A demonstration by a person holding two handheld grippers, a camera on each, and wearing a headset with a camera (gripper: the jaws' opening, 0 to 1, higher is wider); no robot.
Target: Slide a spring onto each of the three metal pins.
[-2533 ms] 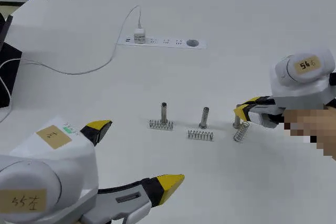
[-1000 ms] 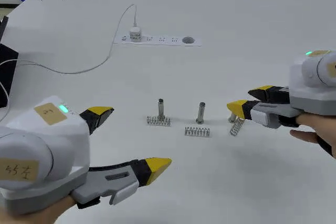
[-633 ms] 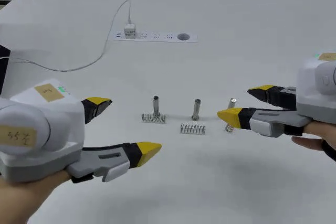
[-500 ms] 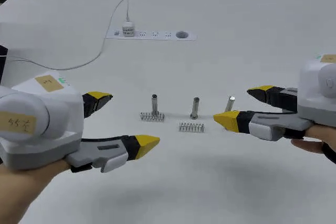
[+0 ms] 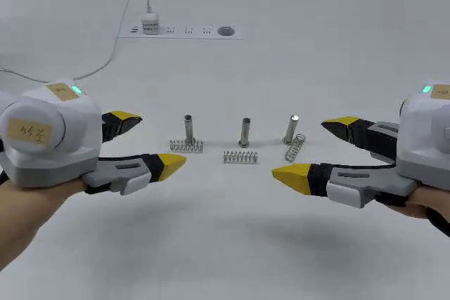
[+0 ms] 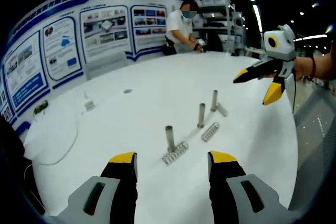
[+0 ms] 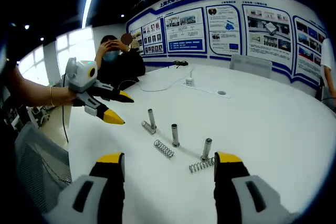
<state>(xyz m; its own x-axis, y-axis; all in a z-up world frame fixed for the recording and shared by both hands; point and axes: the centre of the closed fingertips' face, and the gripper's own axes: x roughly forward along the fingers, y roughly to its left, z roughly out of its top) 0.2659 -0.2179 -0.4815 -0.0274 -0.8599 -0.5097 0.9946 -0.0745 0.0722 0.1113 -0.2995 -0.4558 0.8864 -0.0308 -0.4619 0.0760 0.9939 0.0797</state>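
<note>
Left gripper (image 5: 162, 138) and right gripper (image 5: 299, 147) spread wide, holding nothing.
Just beyond, three springs (image 5: 240, 157) lie beside the upright pins (image 5: 245, 131), the right one leaning on its pin: light, squashy, probably roll-prone, so pinch gently across mid-coil.

Left gripper (image 5: 156, 138): hand-held, low over tabletop, fingers (image 5: 166, 164) spread wide, empty, pointing right. Right gripper (image 5: 302, 147): hand-held, fingers spread wide, empty, pointing left.

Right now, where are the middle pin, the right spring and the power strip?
Middle pin (image 5: 245, 131): head view, shaft.
Right spring (image 5: 294, 147): head view, mid coils.
Power strip (image 5: 204, 31): head view, top face.
</note>
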